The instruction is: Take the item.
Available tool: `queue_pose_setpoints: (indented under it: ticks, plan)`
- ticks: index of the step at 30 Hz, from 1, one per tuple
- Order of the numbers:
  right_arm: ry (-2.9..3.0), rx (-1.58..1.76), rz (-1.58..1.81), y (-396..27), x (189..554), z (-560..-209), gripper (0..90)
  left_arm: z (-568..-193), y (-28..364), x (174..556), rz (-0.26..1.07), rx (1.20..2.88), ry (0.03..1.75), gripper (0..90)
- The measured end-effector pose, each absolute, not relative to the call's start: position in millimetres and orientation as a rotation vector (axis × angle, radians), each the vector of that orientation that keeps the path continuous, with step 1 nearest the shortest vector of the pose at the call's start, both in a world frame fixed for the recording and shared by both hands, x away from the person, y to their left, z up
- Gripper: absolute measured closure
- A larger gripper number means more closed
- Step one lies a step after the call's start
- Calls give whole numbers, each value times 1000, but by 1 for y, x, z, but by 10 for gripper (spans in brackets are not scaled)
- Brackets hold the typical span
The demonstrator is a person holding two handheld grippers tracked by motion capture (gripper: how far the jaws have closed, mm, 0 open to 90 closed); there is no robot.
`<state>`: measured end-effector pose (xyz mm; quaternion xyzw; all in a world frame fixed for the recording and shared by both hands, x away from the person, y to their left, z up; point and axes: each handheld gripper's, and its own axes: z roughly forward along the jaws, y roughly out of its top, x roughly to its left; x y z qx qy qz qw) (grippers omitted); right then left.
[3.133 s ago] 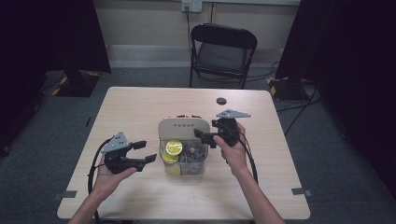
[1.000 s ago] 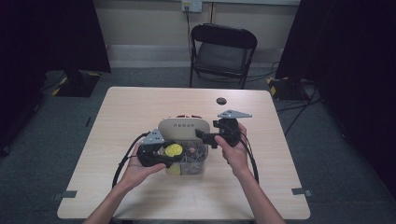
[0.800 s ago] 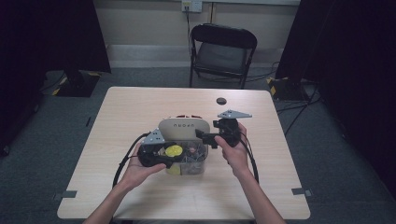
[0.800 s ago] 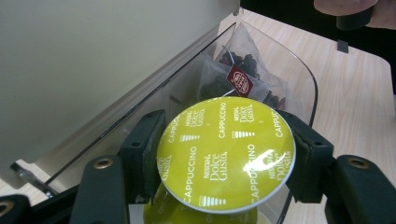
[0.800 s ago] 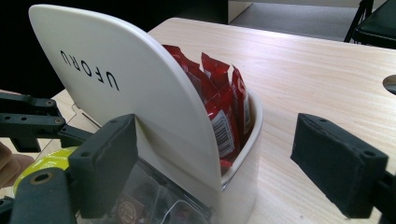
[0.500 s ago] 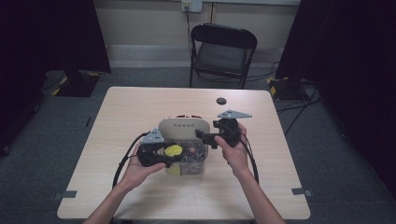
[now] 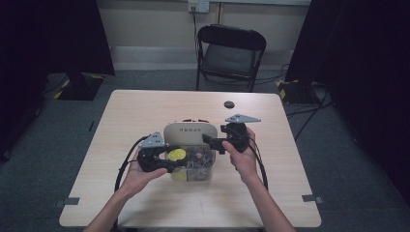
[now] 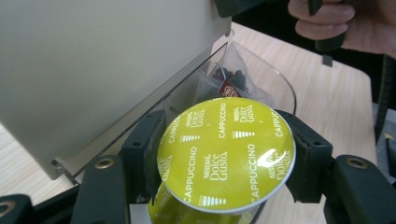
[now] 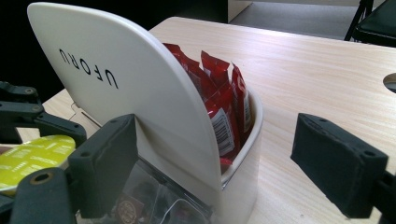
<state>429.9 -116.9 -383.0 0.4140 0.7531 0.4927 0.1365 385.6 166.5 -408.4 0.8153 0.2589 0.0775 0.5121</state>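
Left gripper (image 8: 224, 172) is clamped on a yellow-green coffee capsule (image 8: 226, 151), one black pad on each side of its rim, foil lid facing the camera. Side pinch makes sense: the rim is the stiff part, and the foil face stays untouched. In the high view this gripper (image 7: 167, 162) sits at the left front of the organiser (image 7: 189, 133), the capsule (image 7: 176, 154) held over the clear compartment (image 7: 200, 166). A second yellow capsule (image 7: 179, 175) lies lower in that compartment; probably the one in the grip is being lifted out, or else set in on top. Cannot tell which from position alone.

Clear compartment also holds a see-through pyramid tea bag (image 8: 229, 79) with dark contents, behind the gripped capsule.

Right gripper (image 9: 224, 168) stands with its jaws wide apart, one pad on each side of the organiser's cream lid (image 9: 126, 79), which is tipped up and back. The left pad is close against the lid's face; the other pad is well clear of it. Nothing is pinched. Likely the right hand (image 7: 244, 154) is propping or steadying the lid so the front stays accessible for the other hand.

Red sachets (image 9: 219, 98) stand upright in the rear cream compartment, packed tight, which keeps them from flopping.

Small dark disc (image 7: 228, 104) lies on the table (image 7: 145, 106) beyond the organiser, apart from the work.
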Motion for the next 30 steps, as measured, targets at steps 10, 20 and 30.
queue_pose_setpoints:
  ticks: [10, 20, 30]
  plan:
    - [2180, 1199, 1427, -117, 430, -383, 138, -403, 179, 385, 189, 1944, 626, 392]
    - [2180, 1201, 1433, -119, 431, -383, 137, -390, 198, 385, 211, 1909, 644, 392]
    - [2181, 1200, 1433, -119, 431, -383, 137, -382, 225, 388, 223, 1877, 675, 392]
